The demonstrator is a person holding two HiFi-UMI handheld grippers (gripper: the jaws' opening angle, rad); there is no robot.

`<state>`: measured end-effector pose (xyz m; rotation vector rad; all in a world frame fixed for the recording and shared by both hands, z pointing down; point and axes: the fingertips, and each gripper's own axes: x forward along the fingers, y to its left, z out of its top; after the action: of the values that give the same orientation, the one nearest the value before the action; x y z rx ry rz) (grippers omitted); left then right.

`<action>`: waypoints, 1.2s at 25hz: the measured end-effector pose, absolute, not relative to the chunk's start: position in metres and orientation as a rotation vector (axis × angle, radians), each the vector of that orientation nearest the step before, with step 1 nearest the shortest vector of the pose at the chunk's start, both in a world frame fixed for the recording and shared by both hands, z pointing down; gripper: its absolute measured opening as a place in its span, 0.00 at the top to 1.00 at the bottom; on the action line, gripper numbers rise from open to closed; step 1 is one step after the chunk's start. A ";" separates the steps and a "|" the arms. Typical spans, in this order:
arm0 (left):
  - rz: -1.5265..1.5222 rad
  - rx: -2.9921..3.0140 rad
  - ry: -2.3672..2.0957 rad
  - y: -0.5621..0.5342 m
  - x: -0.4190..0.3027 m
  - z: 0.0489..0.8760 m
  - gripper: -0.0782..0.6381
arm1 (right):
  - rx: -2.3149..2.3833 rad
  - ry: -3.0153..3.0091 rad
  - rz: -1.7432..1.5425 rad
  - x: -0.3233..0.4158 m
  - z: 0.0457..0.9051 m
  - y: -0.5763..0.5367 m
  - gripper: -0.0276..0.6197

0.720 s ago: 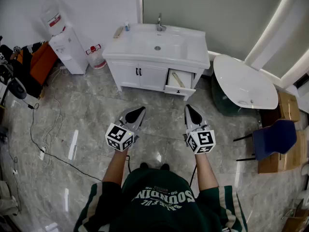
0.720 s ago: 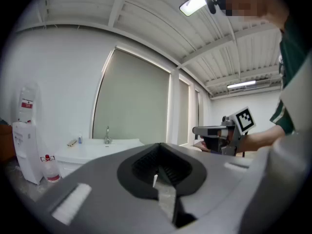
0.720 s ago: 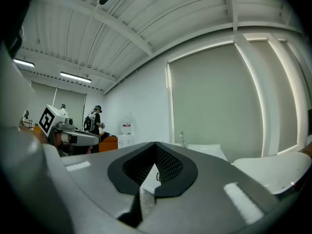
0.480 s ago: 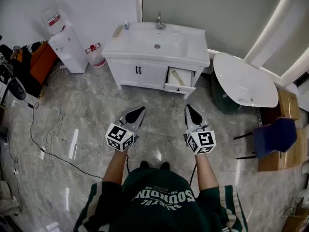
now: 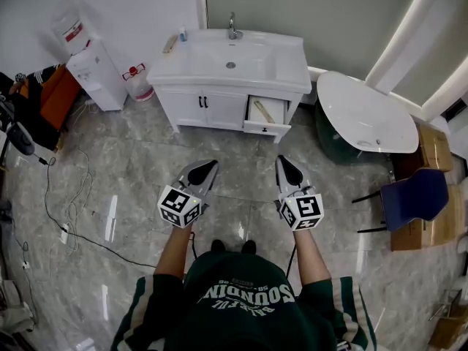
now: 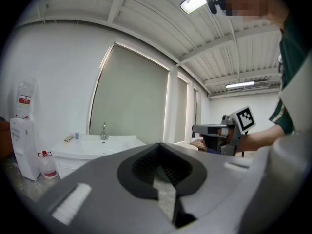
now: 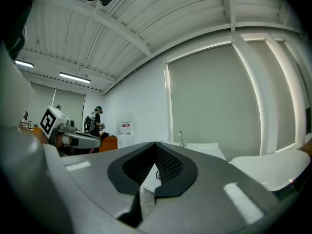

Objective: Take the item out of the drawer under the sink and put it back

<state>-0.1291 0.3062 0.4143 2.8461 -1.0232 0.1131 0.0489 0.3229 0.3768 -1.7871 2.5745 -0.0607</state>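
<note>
Glossy grey marble floor fills the room, with a dark cable snaking across it on the left. Nearest the camera, the person in a green printed shirt stands with both forearms stretched forward, well short of the furniture.

The left gripper and the right gripper are held side by side over bare floor, apart from each other, each with its marker cube toward the person. Both point toward the cabinet. In its own view, the left gripper's jaws are pressed together at the tips with nothing between them. The right gripper's jaws are likewise pressed together and empty.

Farther on, a white vanity cabinet stands against the wall. The drawer on its right side, under the sink, is pulled open. Inside it lies the item, a long pale tan thing set slantwise; what it is cannot be made out. It is well apart from both grippers.

A faucet rises at the back of the sink. Left of the cabinet stand a water jug and a white water dispenser. To the right are a round white table and, nearer, a blue chair.
</note>
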 end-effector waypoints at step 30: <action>0.147 2.817 -1.049 0.298 -0.062 0.431 0.82 | -1.707 2.647 -0.140 0.101 0.405 0.317 0.95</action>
<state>-0.0616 0.2980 0.4314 2.8167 -1.0486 0.1470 0.1009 0.3169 0.4045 -1.7069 2.6470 -0.1404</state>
